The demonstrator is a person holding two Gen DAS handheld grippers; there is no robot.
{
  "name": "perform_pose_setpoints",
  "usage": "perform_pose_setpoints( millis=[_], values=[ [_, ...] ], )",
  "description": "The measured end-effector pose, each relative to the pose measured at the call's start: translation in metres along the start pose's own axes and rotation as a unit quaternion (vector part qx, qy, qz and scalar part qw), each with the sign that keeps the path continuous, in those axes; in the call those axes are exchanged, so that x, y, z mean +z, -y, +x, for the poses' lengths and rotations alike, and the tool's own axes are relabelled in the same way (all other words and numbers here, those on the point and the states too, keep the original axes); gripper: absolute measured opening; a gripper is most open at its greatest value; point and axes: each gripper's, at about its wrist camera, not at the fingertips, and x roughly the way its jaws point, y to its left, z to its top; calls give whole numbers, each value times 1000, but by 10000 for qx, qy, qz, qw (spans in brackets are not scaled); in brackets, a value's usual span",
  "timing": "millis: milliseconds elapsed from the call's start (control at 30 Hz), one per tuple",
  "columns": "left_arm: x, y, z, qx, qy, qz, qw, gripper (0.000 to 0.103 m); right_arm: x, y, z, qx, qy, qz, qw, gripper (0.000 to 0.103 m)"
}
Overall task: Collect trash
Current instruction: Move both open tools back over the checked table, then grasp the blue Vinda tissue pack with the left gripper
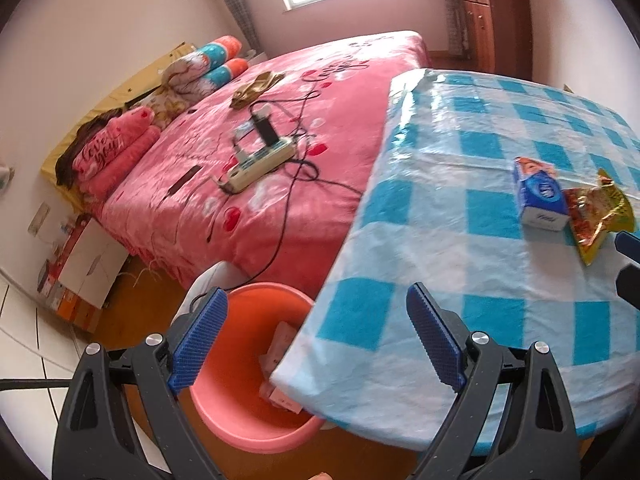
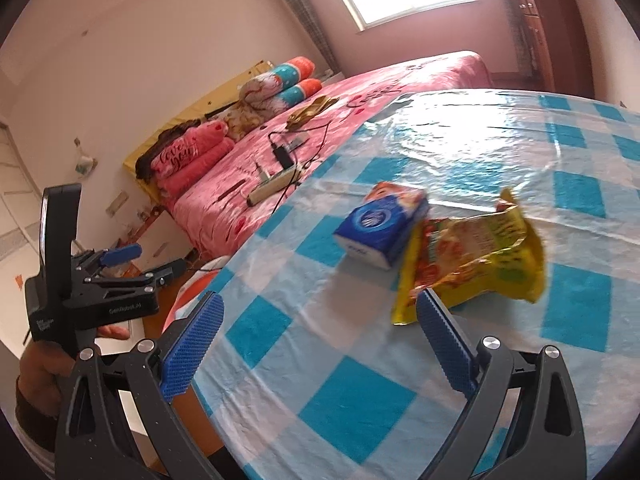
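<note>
1. Presently, the crumpled yellow-and-red foil snack wrapper (image 2: 476,258) lies on the blue-and-white checked tablecloth (image 2: 360,360), touching a blue tissue packet (image 2: 380,224).
2. Right gripper (image 2: 320,346): fingers spread, empty; wrapper just ahead of its right fingertip.
3. Left gripper (image 1: 316,338): fingers spread, empty, above the pink plastic bin (image 1: 240,424) beside the tablecloth.

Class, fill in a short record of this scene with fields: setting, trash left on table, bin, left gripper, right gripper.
setting: bedroom, table with blue checked cloth beside a pink bed
trash left on table: blue tissue box touching a yellow snack wrapper
bin: pink basin on the floor, partly under the table edge, some items already inside
left gripper: open, empty, above the basin
right gripper: open, empty, near the wrapper
</note>
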Motion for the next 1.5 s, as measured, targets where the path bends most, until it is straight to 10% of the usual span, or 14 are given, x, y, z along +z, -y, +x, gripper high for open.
perform_pose_setpoints(
  millis=[600,1500],
  values=[
    [28,76,-16,-871,284,351,9952,91,12,65,-40,-208,401,645,9969,96],
    [76,163,68,-1814,-416,183,9823,91,12,135,-71,-113,671,1524,9860,96]
  ],
)
